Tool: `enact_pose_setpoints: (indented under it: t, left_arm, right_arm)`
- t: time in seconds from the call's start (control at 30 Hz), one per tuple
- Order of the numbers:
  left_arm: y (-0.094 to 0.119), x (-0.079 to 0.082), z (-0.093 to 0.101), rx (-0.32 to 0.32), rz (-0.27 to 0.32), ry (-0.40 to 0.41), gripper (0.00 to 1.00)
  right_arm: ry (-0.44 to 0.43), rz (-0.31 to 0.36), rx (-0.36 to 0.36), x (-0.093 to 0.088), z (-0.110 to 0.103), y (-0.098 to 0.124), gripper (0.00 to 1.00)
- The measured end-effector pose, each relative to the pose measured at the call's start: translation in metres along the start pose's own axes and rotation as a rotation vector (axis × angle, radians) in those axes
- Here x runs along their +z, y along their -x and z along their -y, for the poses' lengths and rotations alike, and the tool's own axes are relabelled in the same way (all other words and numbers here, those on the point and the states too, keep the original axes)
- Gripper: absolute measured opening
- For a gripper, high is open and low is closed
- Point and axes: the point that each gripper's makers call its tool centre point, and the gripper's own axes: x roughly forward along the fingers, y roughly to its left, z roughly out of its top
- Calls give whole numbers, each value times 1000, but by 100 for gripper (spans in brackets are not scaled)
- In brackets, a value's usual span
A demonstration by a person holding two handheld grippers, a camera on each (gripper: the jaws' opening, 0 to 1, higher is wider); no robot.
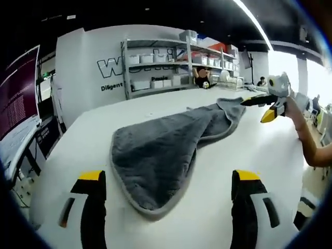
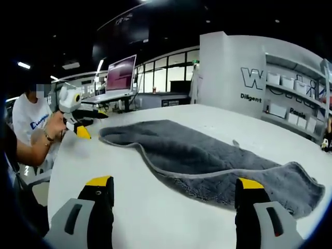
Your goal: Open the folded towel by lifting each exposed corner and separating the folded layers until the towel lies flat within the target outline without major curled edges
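On the worktop (image 1: 249, 150) the towel (image 1: 161, 150) lies partly opened, edges curled; both grippers' fingers (image 1: 93, 207) gape, empty.

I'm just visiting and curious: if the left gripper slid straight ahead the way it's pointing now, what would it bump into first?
Probably the grey towel. The left gripper has its jaws wide apart over the white table, and the towel's rounded near end lies between and just beyond them. Depth is hard to judge; held high, it might pass over the towel.

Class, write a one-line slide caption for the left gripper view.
Open left gripper faces a partly folded grey towel on a white table.
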Motion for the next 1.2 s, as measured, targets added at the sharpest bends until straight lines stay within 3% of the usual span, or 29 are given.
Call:
enact_pose_setpoints:
  t: [0.1, 0.43, 0.83, 0.97, 1.07, 1.2]
  left_arm:
    - [-5, 10, 1, -6, 54, -20, 100]
    - [-24, 21, 7, -65, 123, -40, 99]
    - [-23, 27, 14, -87, 165, -87, 99]
    - [-23, 23, 14, -89, 151, -101, 99]
    - [-22, 21, 12, -80, 147, -95, 99]
    - [-21, 23, 15, -104, 158, -85, 99]
  right_arm:
    - [-6, -5, -8, -1, 5, 0, 99]
    - [-23, -16, -22, -4, 19, -1, 99]
    - [-73, 65, -38, 7, 43, 5, 93]
    - [-92, 58, -98, 11, 71, 12, 89]
    - [-88, 86, -175, 24, 94, 21, 83]
    - [-79, 61, -278, 33, 132, 28, 78]
